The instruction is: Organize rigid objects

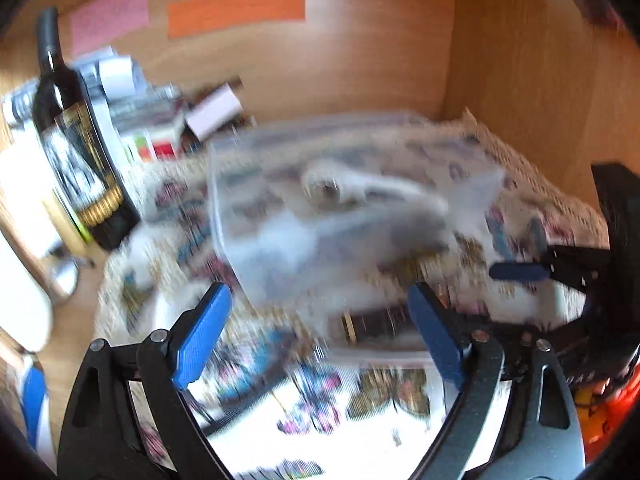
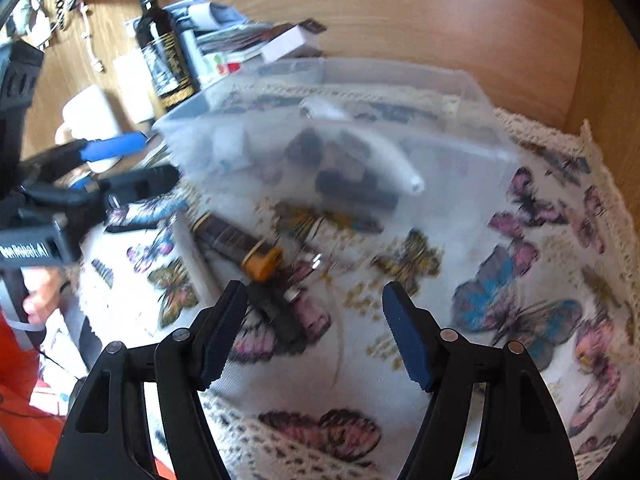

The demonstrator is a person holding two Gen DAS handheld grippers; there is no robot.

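Note:
A clear plastic box (image 2: 400, 92) stands on a butterfly-print cloth (image 2: 520, 280) and holds a white tube (image 2: 384, 152) and dark items (image 2: 352, 188). It also shows, blurred, in the left wrist view (image 1: 340, 208). In front of the box lie a dark cylinder with an orange cap (image 2: 240, 244) and a black object (image 2: 280, 312). My right gripper (image 2: 312, 332) is open and empty just above the black object. My left gripper (image 1: 320, 328) is open and empty before the box; it also appears at the left of the right wrist view (image 2: 132, 160).
A dark wine bottle (image 2: 162, 44) stands at the back left beside a white mug (image 2: 90, 116), stacked papers and a small white box (image 2: 288, 46). Wooden walls (image 2: 440, 20) with sticky notes (image 1: 236, 10) close the back and right.

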